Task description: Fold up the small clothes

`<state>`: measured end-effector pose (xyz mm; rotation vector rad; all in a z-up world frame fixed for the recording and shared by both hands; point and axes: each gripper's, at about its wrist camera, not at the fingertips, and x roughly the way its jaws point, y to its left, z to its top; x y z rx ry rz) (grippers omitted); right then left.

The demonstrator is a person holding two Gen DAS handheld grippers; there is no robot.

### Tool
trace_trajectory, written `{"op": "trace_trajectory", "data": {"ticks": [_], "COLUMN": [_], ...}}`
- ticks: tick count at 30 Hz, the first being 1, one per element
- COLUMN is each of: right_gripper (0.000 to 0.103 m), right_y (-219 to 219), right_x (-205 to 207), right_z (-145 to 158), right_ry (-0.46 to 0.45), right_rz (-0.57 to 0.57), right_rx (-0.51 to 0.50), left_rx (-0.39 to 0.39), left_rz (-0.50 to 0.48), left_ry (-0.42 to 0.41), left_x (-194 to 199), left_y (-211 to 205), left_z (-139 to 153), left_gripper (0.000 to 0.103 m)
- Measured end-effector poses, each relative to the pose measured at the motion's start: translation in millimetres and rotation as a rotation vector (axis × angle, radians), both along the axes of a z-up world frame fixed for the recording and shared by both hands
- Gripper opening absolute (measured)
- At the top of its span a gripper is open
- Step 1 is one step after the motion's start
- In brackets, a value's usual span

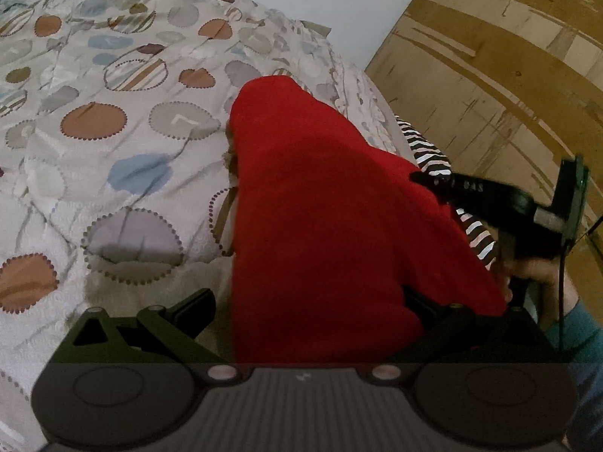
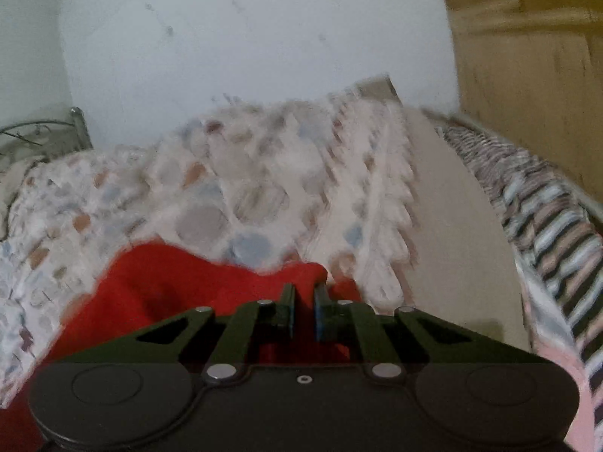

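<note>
A red garment point(image 1: 320, 207) is lifted in a hump above the patterned bedspread point(image 1: 113, 132). In the left wrist view it drapes over the middle of my left gripper point(image 1: 307, 293). That gripper's jaws stand wide apart: the left finger point(image 1: 192, 309) is bare and the right one is hidden under the cloth. My right gripper point(image 1: 416, 179) comes in from the right and pinches the garment's edge. In the right wrist view the right gripper point(image 2: 304, 290) is shut on a fold of the red garment point(image 2: 169, 282), its jaws almost together.
A black-and-white striped cloth point(image 1: 429, 154) point(image 2: 557, 233) lies along the bed's right edge. A wooden panel point(image 1: 508, 56) stands to the right, a pale wall point(image 2: 245, 37) behind, and a metal bed frame point(image 2: 45, 132) at far left. A hand point(image 1: 539, 271) with a teal sleeve holds the right gripper.
</note>
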<state>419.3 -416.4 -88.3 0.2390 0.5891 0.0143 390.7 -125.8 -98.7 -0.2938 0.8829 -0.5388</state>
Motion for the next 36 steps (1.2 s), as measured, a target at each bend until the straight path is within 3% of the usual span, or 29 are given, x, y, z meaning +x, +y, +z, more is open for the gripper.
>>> {"op": "trace_trajectory", "data": {"ticks": [4,6,12,16,21,26,32,36], "right_gripper": [0.036,0.065,0.101,0.101,0.090,0.079,0.066,0.062], "right_y": [-17,-21,-12,0,-18,1,5,10], "right_x": [-19,-28,-53,-48,-32,-44,-49,-48], "right_z": [-9,-9,-4,-7,-39,-45,-46,-44], "right_ry": [-0.018,-0.028,-0.052,-0.013,0.024,-0.050,-0.083,-0.089], "right_rz": [-0.045,-0.059,-0.003,0.007,-0.079,-0.070,-0.048,-0.039], "right_rx": [0.123,0.163,0.208,0.118,0.277,0.145,0.109,0.075], "left_rx": [-0.015,-0.014,-0.016,-0.017,-0.017,-0.017,0.000,-0.002], "left_rz": [0.005,0.007,0.012,0.012,0.010,0.009,-0.009,0.010], "left_ry": [0.010,0.009,0.008,0.011,0.009,0.012,0.019,-0.039], "left_x": [1,1,0,1,1,2,6,5], "left_y": [2,2,0,1,0,1,3,7], "left_z": [-2,-1,-2,-2,-3,-3,12,32], "left_gripper": [0.103,0.103,0.103,0.103,0.103,0.103,0.103,0.102]}}
